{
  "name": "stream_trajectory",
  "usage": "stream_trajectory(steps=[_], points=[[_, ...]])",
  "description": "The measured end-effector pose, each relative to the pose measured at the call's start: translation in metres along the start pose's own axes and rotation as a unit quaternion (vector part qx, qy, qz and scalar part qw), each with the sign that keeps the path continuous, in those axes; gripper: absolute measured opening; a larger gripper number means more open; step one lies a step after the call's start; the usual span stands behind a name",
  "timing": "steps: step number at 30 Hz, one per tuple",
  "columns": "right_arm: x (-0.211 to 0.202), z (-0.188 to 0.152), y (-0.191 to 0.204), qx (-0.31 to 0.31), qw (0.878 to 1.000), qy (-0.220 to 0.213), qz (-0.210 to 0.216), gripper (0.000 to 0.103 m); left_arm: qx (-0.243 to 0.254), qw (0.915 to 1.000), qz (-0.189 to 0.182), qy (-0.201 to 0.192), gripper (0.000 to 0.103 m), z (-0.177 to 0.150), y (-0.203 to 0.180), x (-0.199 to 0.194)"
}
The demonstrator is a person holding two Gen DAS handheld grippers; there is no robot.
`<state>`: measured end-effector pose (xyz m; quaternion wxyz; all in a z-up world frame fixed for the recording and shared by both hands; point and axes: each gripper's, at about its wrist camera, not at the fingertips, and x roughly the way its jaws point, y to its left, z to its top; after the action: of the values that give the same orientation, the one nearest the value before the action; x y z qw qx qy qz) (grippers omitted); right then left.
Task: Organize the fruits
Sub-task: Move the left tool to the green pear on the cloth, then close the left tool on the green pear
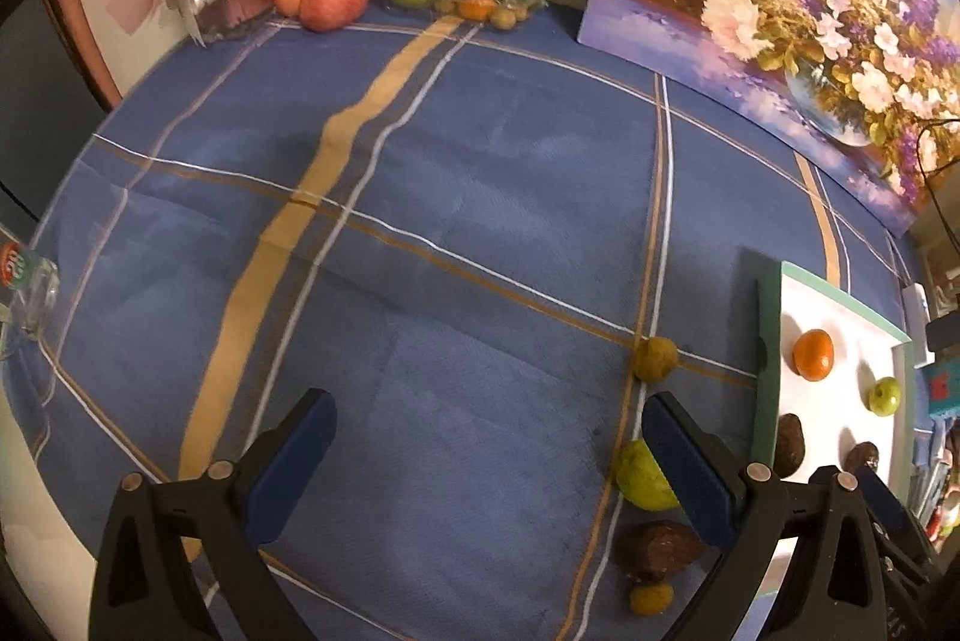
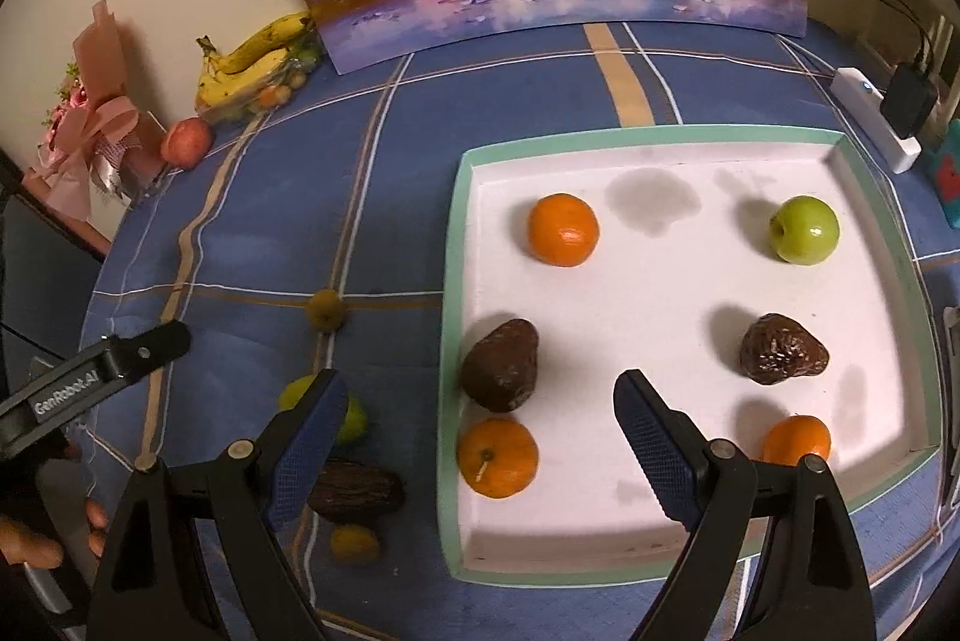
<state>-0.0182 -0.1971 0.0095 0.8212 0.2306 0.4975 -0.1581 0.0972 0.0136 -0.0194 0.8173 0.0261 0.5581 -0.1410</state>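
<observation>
A brown fruit and green fruit are seen on the tabletop beside the wide-open, empty left gripper. The right gripper, equally spread, is held empty over the white tray, where six fruits are laid.

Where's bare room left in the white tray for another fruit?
Free: the tray centre, bordered by top orange, green apple and two dark fruits; also the back strip. Crowded: the near-left corner, where an orange touches a dark fruit.
</observation>
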Motion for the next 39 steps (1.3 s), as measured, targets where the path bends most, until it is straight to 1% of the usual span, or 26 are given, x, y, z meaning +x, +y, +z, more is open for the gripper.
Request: stream_trajectory(steps=[4, 8, 14, 16, 19, 21, 22, 23, 25, 26, 29, 30, 31, 32, 33, 34, 35, 37, 38, 39], points=[[0.0, 0.0, -0.001, -0.003, 1.0, 0.003, -0.008, 0.09, 0.012, 0.9997, -0.012, 0.017, 0.103, -0.004, -0.013, 0.006], [0.001, 0.0, -0.005, -0.006, 1.0, 0.009, -0.024, 0.09, 0.031, 0.9991, -0.013, 0.027, 0.103, -0.008, -0.027, 0.012], [-0.002, 0.001, -0.026, 0.022, 0.999, 0.013, -0.034, 0.088, 0.06, 0.9972, -0.019, 0.039, 0.103, -0.016, -0.05, 0.019], [-0.004, 0.001, -0.031, 0.026, 0.999, 0.012, -0.038, 0.088, 0.07, 0.9963, -0.027, 0.043, 0.103, -0.018, -0.06, 0.021], [-0.005, 0.001, -0.039, 0.032, 0.999, 0.013, -0.042, 0.087, 0.084, 0.9949, -0.032, 0.047, 0.101, -0.022, -0.074, 0.025], [-0.006, 0.001, -0.042, 0.034, 0.998, 0.014, -0.042, 0.087, 0.093, 0.9939, -0.034, 0.049, 0.097, -0.024, -0.081, 0.027], [-0.006, 0.001, -0.044, 0.034, 0.998, 0.015, -0.043, 0.087, 0.098, 0.9932, -0.036, 0.052, 0.091, -0.025, -0.085, 0.028], [-0.007, 0.0, -0.046, 0.034, 0.998, 0.015, -0.043, 0.087, 0.1, 0.9928, -0.037, 0.054, 0.088, -0.026, -0.087, 0.029], [-0.008, 0.001, -0.048, 0.035, 0.998, 0.016, -0.043, 0.087, 0.105, 0.9922, -0.036, 0.057, 0.085, -0.027, -0.091, 0.032], [-0.008, 0.001, -0.05, 0.037, 0.998, 0.016, -0.043, 0.087, 0.105, 0.992, -0.037, 0.059, 0.08, -0.027, -0.092, 0.033], [-0.009, 0.001, -0.052, 0.04, 0.998, 0.016, -0.042, 0.087, 0.107, 0.9918, -0.035, 0.061, 0.078, -0.025, -0.093, 0.036], [-0.01, 0.0, -0.052, 0.041, 0.998, 0.016, -0.041, 0.087, 0.108, 0.9917, -0.035, 0.061, 0.076, -0.024, -0.094, 0.037], [-0.009, 0.0, -0.052, 0.041, 0.998, 0.016, -0.041, 0.087, 0.107, 0.9917, -0.036, 0.062, 0.07, -0.025, -0.097, 0.038], [-0.009, 0.0, -0.052, 0.041, 0.998, 0.016, -0.04, 0.087, 0.106, 0.9917, -0.036, 0.063, 0.068, -0.025, -0.097, 0.039], [-0.009, 0.0, -0.051, 0.041, 0.998, 0.017, -0.039, 0.087, 0.105, 0.9917, -0.036, 0.064, 0.068, -0.024, -0.097, 0.04], [-0.009, 0.0, -0.051, 0.04, 0.998, 0.017, -0.038, 0.087, 0.105, 0.9918, -0.034, 0.064, 0.065, -0.024, -0.097, 0.041], [-0.009, 0.0, -0.05, 0.04, 0.998, 0.018, -0.036, 0.087, 0.106, 0.9918, -0.033, 0.064, 0.057, -0.024, -0.097, 0.042], [-0.009, 0.001, -0.049, 0.039, 0.999, 0.018, -0.032, 0.087, 0.104, 0.9917, -0.038, 0.066, 0.053, -0.023, -0.098, 0.043], [-0.009, 0.001, -0.049, 0.039, 0.999, 0.019, -0.031, 0.087, 0.102, 0.9916, -0.041, 0.068, 0.049, -0.023, -0.098, 0.044], [-0.009, 0.001, -0.048, 0.039, 0.999, 0.019, -0.029, 0.087, 0.1, 0.9915, -0.046, 0.069, 0.048, -0.023, -0.098, 0.046]])
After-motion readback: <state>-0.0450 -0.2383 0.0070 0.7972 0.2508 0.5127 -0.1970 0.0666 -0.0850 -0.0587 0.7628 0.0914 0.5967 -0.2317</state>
